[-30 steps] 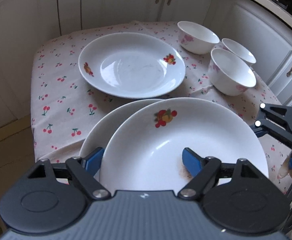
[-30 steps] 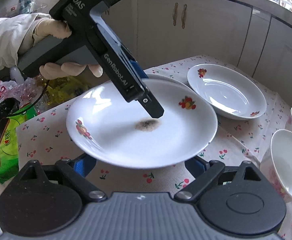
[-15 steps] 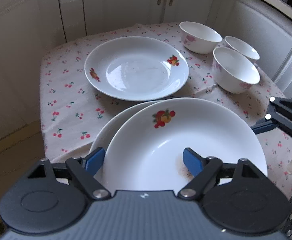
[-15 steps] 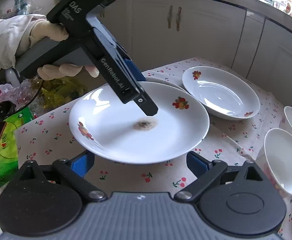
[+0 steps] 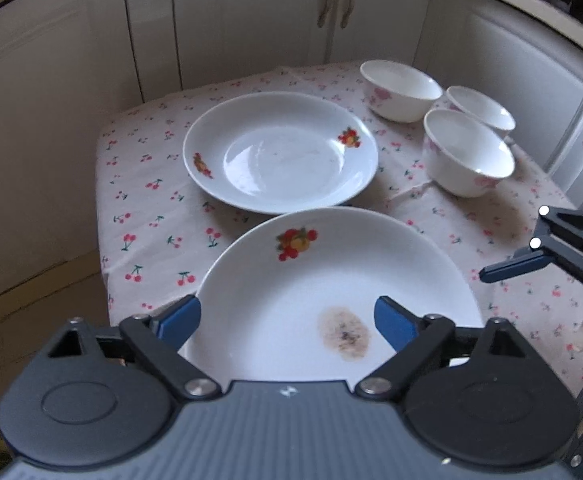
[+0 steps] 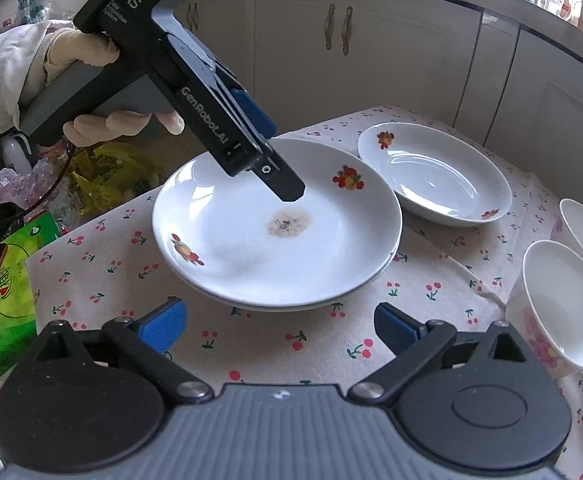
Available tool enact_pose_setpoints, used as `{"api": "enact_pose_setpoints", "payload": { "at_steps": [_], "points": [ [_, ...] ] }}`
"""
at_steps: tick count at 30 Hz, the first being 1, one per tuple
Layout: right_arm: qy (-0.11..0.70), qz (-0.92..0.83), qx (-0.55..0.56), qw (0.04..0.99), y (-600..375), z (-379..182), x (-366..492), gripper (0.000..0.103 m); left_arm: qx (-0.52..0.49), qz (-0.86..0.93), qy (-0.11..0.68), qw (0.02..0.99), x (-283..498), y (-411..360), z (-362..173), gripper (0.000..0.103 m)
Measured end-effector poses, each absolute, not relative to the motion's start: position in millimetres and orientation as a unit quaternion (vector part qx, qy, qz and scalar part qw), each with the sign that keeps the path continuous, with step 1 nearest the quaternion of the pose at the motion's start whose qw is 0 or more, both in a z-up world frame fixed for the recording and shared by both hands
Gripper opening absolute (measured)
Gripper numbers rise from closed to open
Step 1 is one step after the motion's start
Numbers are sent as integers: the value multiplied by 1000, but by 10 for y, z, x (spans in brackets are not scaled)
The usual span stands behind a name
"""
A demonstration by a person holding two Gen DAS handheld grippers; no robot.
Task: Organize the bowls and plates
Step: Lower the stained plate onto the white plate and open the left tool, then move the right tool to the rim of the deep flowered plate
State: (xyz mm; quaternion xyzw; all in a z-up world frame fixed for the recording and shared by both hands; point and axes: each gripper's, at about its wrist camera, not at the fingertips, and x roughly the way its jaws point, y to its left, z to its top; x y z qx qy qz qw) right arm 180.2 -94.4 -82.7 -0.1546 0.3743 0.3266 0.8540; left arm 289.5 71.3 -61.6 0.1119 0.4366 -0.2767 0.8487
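A white fruit-print plate with a brown stain [image 5: 331,292] [image 6: 275,232] lies flat on a second plate, whose rim [image 6: 291,309] peeks out beneath it. My left gripper [image 5: 287,320] [image 6: 287,188] hovers over the stained plate with its jaws opening, pads off the plate. My right gripper [image 6: 279,326] [image 5: 531,256] is over the cloth just before the stack's near rim, jaws opening with nothing between them. Another plate [image 5: 279,152] [image 6: 435,172] sits further back. Three white bowls [image 5: 467,152] [image 6: 563,300] cluster at the right.
The cherry-print tablecloth [image 5: 151,216] drops off at the table's left and near edges. Cream cabinets [image 6: 339,52] ring the table. Plastic bags and a green packet [image 6: 7,292] lie beside the table. A gloved hand [image 6: 91,52] holds the left gripper.
The stained plate has settled squarely onto the plate beneath, which no longer shows at its left. Both grippers' jaws have widened, and the right gripper's fingers no longer flank the plate's rim.
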Motion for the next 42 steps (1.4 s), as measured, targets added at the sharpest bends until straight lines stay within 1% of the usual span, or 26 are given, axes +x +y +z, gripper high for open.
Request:
{"api": "enact_pose_setpoints", "payload": {
  "at_steps": [4,8,11,18,25,30,36,42],
  "points": [
    [372,322,-150,858,-977,-739,1750,103,102,-279,411,862,2783,742,-511,94],
    [369,308,-147,864,-1017,-634,1710,103,99,-275,378,878,2636,761,-402,98],
    [366,294,-136,872,-1064,-535,1708,103,101,-275,355,888,2551,775,-330,98],
    [369,268,-117,882,-1137,-337,1757,103,82,-283,344,892,2459,804,-219,98],
    [383,246,-93,886,-1162,-171,1893,103,99,-293,326,894,2445,808,-108,98],
    [383,248,-67,887,-1186,-8,2070,103,103,-284,310,901,2661,911,-62,98],
    [398,230,-35,887,-1232,135,2558,103,116,-293,288,904,3135,972,-60,98],
    [440,202,20,875,-1362,64,3227,103,133,-324,300,887,3620,867,-311,98]
  ]
}}
